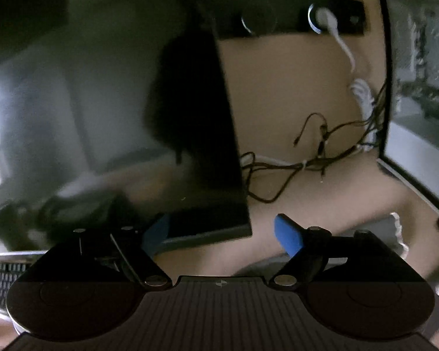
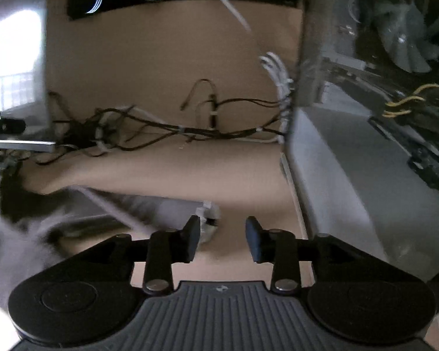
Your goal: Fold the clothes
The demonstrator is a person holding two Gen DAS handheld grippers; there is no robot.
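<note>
Blur smears the grey garment [image 2: 23,234] at the right view's lower-left edge, left of the right gripper [image 2: 222,241], whose fingers stand spread and empty. Left gripper [image 1: 222,234] fingers spread wide, empty; a dark monitor [image 1: 190,117] blocks its left side. Cables [image 2: 161,131] trail across the counter [image 2: 161,169].

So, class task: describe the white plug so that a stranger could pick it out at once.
Start at the tan wall and find the long black strip mounted high on it. The white plug sits in the strip's ringed socket, its white cord trailing down; the socket beside it is empty, and the cables below are dark.
</note>
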